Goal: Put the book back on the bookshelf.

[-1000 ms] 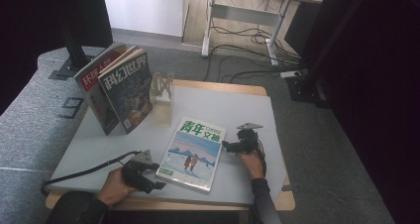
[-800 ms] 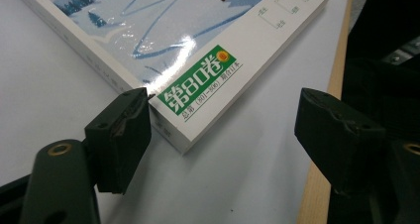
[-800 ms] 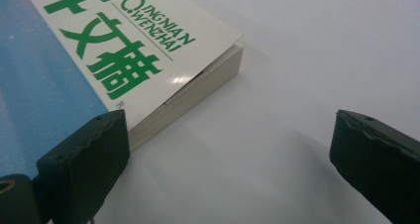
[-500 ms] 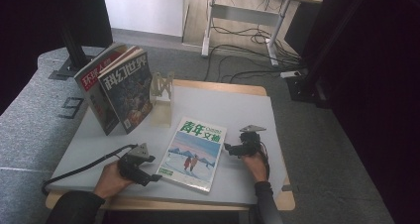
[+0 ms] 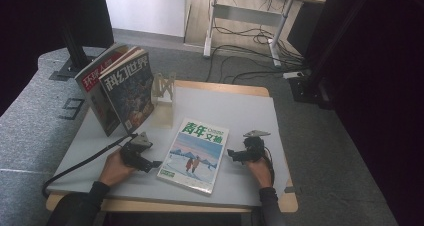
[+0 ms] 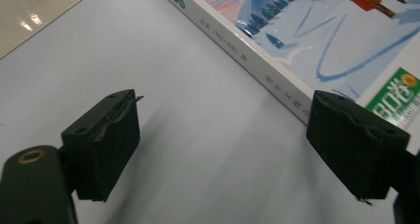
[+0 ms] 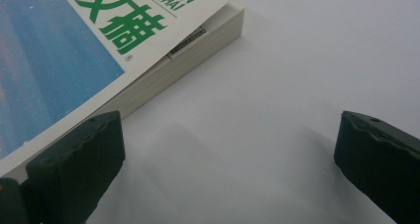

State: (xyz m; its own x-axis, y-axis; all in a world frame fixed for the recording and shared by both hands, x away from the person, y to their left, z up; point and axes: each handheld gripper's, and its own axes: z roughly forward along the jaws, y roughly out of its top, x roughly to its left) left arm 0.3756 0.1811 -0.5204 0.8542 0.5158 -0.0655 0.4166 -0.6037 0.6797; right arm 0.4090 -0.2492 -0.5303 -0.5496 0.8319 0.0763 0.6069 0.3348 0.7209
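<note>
A magazine with a green title and a blue snowy cover lies flat on the grey table. My left gripper rests on the table just left of it, pointing at its spine. In the left gripper view the left gripper is open; its jaws have just been opening, with bare table between them and the magazine's spine running up to the right jaw. My right gripper sits at the magazine's right edge. In the right gripper view the right gripper is open, its left jaw against the magazine's page edge.
Two more magazines stand leaning at the back left, beside a small wooden rack. The left gripper's cable trails over the table's left front. The table's wooden edge runs along the front, near the person's forearms.
The left hand has slid its gripper along the magazine's left edge, away from the table's front. The right gripper has kept still.
</note>
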